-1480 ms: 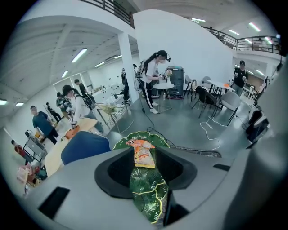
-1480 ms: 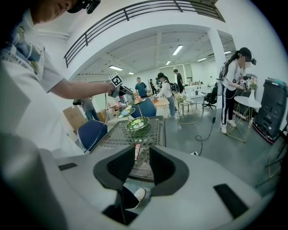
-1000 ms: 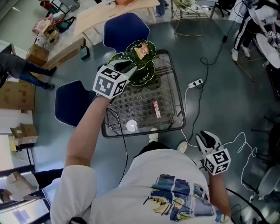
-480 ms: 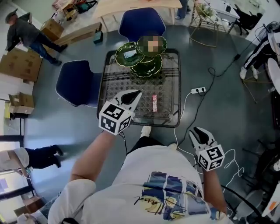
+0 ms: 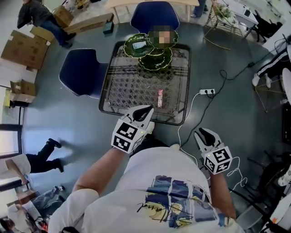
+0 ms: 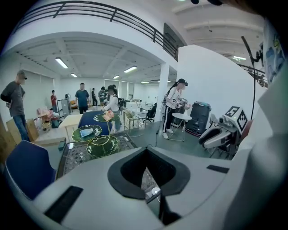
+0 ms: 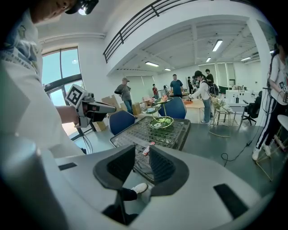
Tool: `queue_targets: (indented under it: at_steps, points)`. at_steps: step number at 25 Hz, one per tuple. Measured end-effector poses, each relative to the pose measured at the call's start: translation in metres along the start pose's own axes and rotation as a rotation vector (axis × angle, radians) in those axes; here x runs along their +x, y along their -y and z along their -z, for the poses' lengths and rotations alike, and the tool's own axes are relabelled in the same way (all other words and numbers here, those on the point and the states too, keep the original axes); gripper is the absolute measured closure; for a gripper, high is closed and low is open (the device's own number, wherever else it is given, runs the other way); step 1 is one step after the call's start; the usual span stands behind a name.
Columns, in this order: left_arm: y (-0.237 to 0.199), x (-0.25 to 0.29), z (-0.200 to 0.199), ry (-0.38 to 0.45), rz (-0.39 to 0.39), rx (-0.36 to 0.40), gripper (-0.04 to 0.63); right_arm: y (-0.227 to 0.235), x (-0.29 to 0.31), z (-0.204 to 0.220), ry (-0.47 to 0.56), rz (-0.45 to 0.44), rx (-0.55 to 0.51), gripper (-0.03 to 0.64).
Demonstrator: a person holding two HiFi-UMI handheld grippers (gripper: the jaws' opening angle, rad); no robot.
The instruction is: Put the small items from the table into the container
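A three-tier stand of green leaf plates (image 5: 150, 48) rises at the far end of the woven-top table (image 5: 105, 93); it also shows in the left gripper view (image 6: 101, 144) and the right gripper view (image 7: 161, 121). One plate holds a small pale packet (image 5: 138, 44). On the table lies a red packet (image 5: 160, 98) (image 7: 147, 148). My left gripper (image 5: 148, 109) (image 6: 149, 177) hovers over the table's near edge, shut and empty; a small white round item (image 6: 155, 191) shows just beyond its jaws. My right gripper (image 5: 201, 133) (image 7: 141, 157) is open and empty, off the table's near right corner.
Two blue chairs (image 5: 79, 70) (image 5: 152, 10) stand at the table's left and far sides. A white power strip (image 5: 206, 92) with cables lies on the floor to the right. Cardboard boxes (image 5: 25, 45) and several people are about the room.
My left gripper has drawn back from the green plates to the table's near edge and its jaws have closed. The right gripper has stayed at the near right.
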State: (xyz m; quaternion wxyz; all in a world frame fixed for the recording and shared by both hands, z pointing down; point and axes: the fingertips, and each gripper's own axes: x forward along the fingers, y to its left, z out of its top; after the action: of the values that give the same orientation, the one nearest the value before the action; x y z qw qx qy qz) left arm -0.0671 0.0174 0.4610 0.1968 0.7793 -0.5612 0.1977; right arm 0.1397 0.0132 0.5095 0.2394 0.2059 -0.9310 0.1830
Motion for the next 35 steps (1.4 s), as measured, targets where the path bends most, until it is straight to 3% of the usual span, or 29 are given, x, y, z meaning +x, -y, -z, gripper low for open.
queue_targets:
  at_steps: [5, 10, 15, 20, 27, 32, 35]
  points:
    - [0.005, 0.022, 0.017, -0.023, 0.008, -0.026, 0.588, 0.009, -0.005, 0.010, -0.004, 0.017, 0.015, 0.514]
    - [-0.010, 0.075, 0.069, -0.157, 0.019, -0.099, 0.575, 0.017, -0.012, 0.012, -0.006, 0.063, 0.044, 0.514]
    - [-0.036, 0.146, 0.134, -0.316, -0.030, -0.103, 0.463, 0.024, -0.023, 0.015, -0.026, 0.142, 0.083, 0.514]
    - [-0.070, 0.205, 0.195, -0.451, -0.122, -0.188, 0.436, 0.028, -0.034, 0.019, -0.065, 0.233, 0.119, 0.514]
    - [-0.086, 0.246, 0.238, -0.568, -0.167, -0.256, 0.434, 0.023, -0.038, 0.029, -0.122, 0.324, 0.165, 0.514]
    - [-0.093, 0.239, 0.240, -0.576, -0.100, -0.217, 0.479, 0.023, -0.029, 0.021, -0.111, 0.369, 0.185, 0.514]
    - [-0.104, 0.223, 0.216, -0.523, -0.022, -0.106, 0.480, 0.021, -0.013, 0.008, -0.095, 0.364, 0.184, 0.514]
